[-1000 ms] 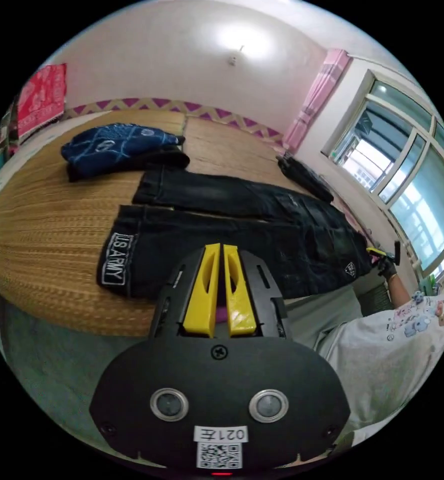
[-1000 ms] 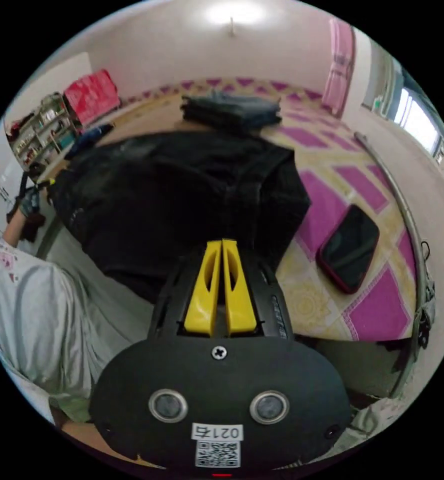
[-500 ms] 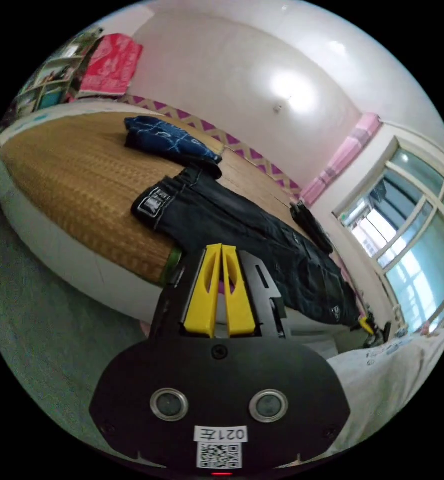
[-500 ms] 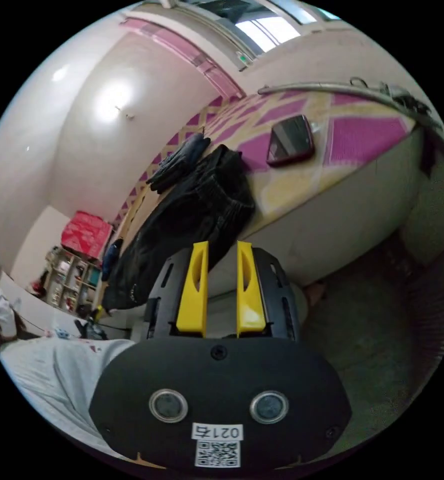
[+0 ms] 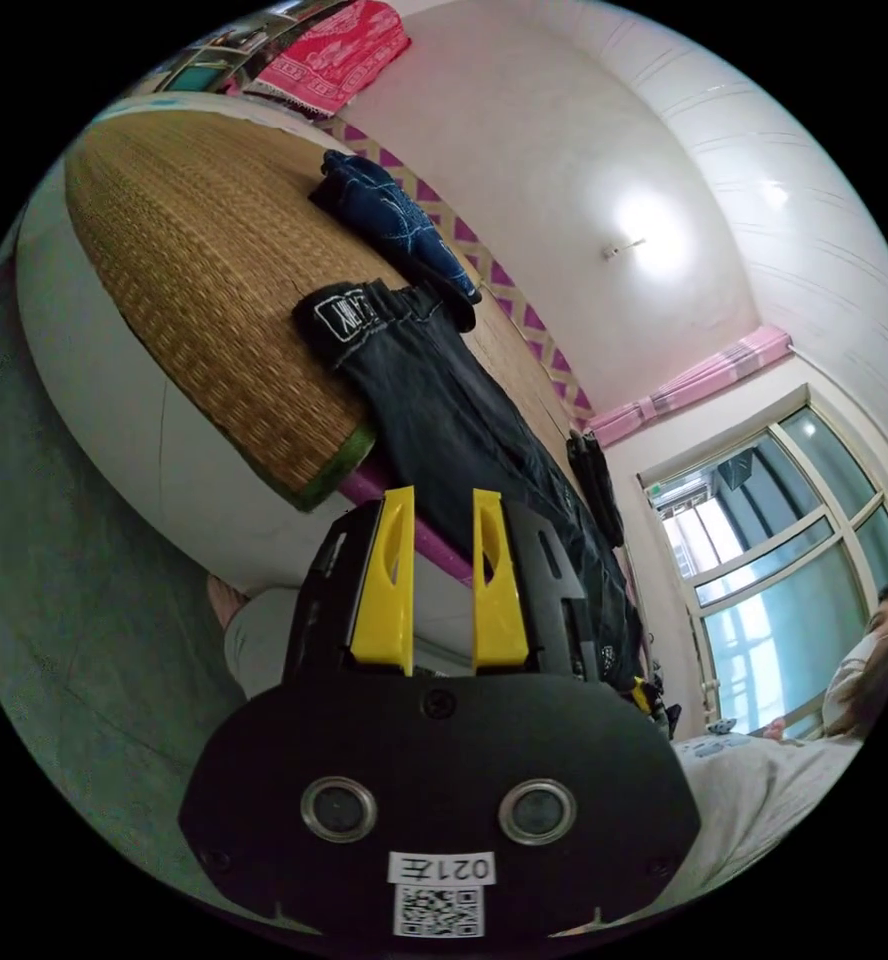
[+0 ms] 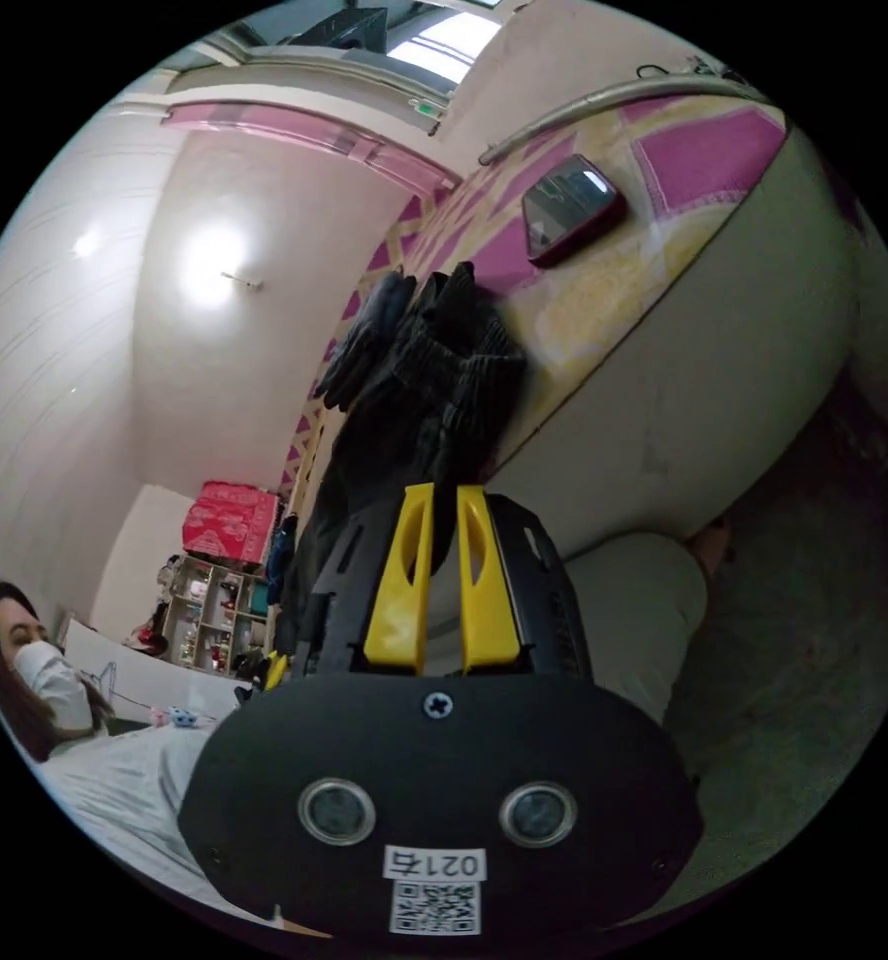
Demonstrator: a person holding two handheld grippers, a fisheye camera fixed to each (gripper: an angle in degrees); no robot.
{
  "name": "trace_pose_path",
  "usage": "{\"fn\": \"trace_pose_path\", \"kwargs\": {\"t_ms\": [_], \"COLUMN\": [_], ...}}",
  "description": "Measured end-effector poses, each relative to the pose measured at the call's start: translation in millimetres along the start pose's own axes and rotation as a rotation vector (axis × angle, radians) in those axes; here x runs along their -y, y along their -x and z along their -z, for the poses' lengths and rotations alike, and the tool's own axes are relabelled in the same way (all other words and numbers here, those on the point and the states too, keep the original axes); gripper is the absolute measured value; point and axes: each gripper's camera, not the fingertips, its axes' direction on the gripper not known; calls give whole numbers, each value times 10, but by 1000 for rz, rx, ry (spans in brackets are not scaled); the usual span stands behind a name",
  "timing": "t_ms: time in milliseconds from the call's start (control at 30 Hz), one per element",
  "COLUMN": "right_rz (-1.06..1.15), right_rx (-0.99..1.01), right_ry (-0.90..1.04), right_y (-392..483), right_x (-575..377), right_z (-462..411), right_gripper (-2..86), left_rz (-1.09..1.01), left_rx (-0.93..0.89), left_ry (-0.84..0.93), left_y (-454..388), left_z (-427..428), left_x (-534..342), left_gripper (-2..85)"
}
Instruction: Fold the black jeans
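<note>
One pair of black denim jeans lay stretched along the bed's woven straw mat, beyond both yellow-jawed tools. The left hand-held gripper stood parted and empty; the right hand-held gripper was narrowly parted, gripping nothing.

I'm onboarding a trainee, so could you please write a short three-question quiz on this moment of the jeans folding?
1. True or false: the left gripper has its fingers apart and holds nothing.
2. Multiple choice: the black jeans lie A) spread on the bed, unfolded; B) on the floor; C) hung at the window.
3. Short answer: what lies on the purple patterned cover beyond the jeans' waist?

Key: 1 true. 2 A. 3 a phone in a red case.
</note>
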Motion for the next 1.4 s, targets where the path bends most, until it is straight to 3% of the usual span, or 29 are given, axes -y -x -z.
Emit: {"fn": "trace_pose_path", "kwargs": {"t_ms": [367, 700, 933, 1033, 1200, 1400], "right_rz": [-39, -58, -62, -78, -49, 45], "right_rx": [98, 122, 136, 139, 224, 392], "right_ry": [51, 60, 74, 86, 81, 111], "right_y": [109, 112, 72, 9, 101, 624], "right_x": [170, 184, 222, 165, 238, 1009], "right_z": [110, 264, 204, 223, 343, 99], "right_gripper": [63, 67, 58, 36, 5, 0], "left_rz": [95, 138, 161, 120, 6, -199], "left_rx": [-87, 18, -9, -86, -108, -62], "left_ry": [-15, -44, 8, 8, 8, 58], "left_y": [158, 104, 120, 104, -206, -984], "left_z": [55, 388, 252, 258, 307, 49], "left_x": [388, 497, 667, 655, 804, 1535], "left_gripper": [82, 80, 54, 3, -8, -9]}}
